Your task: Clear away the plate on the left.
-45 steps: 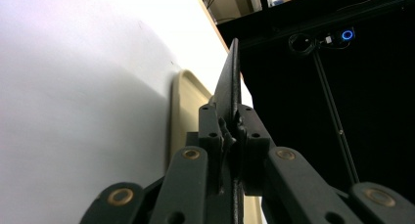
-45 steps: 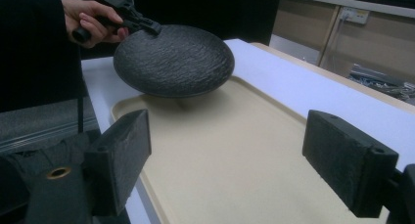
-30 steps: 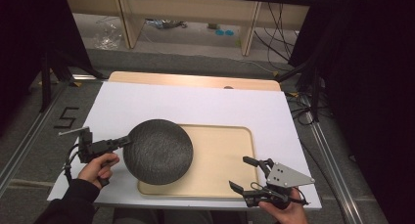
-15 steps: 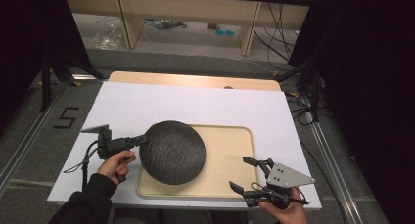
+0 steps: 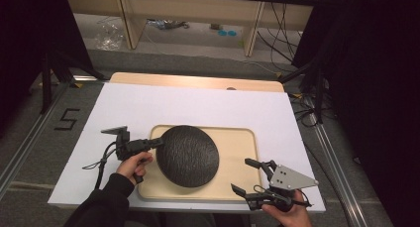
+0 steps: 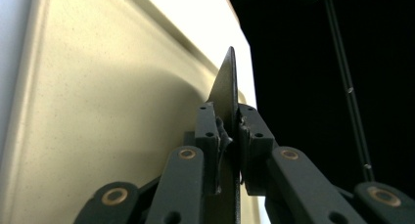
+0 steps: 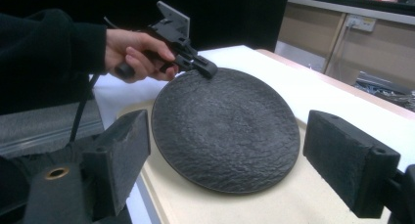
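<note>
left fingers (image 6: 227, 131) pinch black plate (image 5: 187, 155) rim over tray (image 5: 237, 138); right fingers (image 7: 313, 150) wide apart, empty.

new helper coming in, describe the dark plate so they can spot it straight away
On the white-covered table lies a pale beige tray. Over the tray's left half sits the plate, gripped at its left rim by the left gripper. It is round, near-black and rough-textured, the one dark disc against the light tray.

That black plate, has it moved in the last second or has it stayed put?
Yes. The black plate, gripped at its rim by the left gripper, has shifted rightward over the wooden tray, from overhanging the tray's left edge to lying almost wholly within it.
</note>
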Available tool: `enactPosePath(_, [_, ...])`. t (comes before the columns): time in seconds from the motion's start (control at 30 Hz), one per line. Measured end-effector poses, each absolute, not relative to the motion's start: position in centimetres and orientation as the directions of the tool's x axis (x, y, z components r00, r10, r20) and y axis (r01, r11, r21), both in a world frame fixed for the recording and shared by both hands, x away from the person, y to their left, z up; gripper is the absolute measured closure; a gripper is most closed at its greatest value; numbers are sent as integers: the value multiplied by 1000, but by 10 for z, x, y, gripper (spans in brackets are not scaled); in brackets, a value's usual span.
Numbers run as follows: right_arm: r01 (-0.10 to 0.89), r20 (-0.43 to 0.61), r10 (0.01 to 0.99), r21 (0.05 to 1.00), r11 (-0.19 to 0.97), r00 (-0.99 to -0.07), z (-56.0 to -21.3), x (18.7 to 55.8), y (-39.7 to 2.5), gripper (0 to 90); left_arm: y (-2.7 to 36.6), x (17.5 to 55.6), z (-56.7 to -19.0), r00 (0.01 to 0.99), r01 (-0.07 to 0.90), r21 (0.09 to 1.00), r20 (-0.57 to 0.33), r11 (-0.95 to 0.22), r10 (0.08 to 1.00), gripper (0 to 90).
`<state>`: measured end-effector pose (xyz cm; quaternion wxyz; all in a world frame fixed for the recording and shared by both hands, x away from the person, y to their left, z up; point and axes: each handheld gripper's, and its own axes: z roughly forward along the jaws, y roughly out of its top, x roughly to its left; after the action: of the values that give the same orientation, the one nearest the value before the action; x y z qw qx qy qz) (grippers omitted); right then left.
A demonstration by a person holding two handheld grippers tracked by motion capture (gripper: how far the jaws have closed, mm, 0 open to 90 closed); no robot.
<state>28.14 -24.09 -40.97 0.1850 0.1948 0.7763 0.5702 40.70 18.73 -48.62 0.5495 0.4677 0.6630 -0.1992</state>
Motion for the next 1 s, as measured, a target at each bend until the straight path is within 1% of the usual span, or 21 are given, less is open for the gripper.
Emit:
enactPosePath(0.1, [92,-63,520,959,267,-852,-410,282,-241,187,185,408,-488,69,830,302,-890,469,451,824])
enactPosePath(0.13, [86,-65,522,962,261,-851,-409,282,-240,187,184,408,-489,63,828,299,-890,474,452,826])
enactPosePath(0.17, [89,-65,517,960,267,-854,-409,281,-240,187,183,406,-487,48,842,289,-881,455,470,830])
enactPosePath(0.3, [92,-64,515,958,272,-855,-410,282,-241,188,180,406,-490,47,851,290,-873,438,486,838])
enactPosePath(0.33, [85,-68,517,960,267,-853,-410,282,-240,188,179,407,-492,68,848,306,-873,433,484,841])
enactPosePath(0.4, [83,-65,503,961,265,-862,-410,282,-239,188,176,406,-494,64,853,300,-873,428,484,841])
enactPosePath(0.47, [90,-66,510,957,275,-858,-411,282,-240,188,172,407,-496,68,848,303,-876,435,477,843])
enactPosePath(0.5, [90,-62,510,959,268,-858,-410,282,-240,188,171,407,-495,55,859,290,-871,423,487,844])
enactPosePath(0.63, [89,-69,512,957,276,-856,-411,282,-240,188,167,409,-499,66,859,296,-874,419,482,845])
enactPosePath(0.67, [90,-66,509,957,276,-858,-411,282,-240,187,165,410,-498,50,855,288,-874,431,484,845])
enactPosePath(0.73, [88,-65,513,959,268,-856,-409,283,-240,188,161,412,-501,52,845,289,-881,449,469,845])
enactPosePath(0.9, [87,-66,516,960,267,-854,-410,283,-240,188,153,415,-504,60,862,286,-877,418,477,842])
enactPosePath(1.0, [85,-66,504,959,272,-861,-410,283,-240,188,150,417,-507,59,858,293,-873,422,485,840])
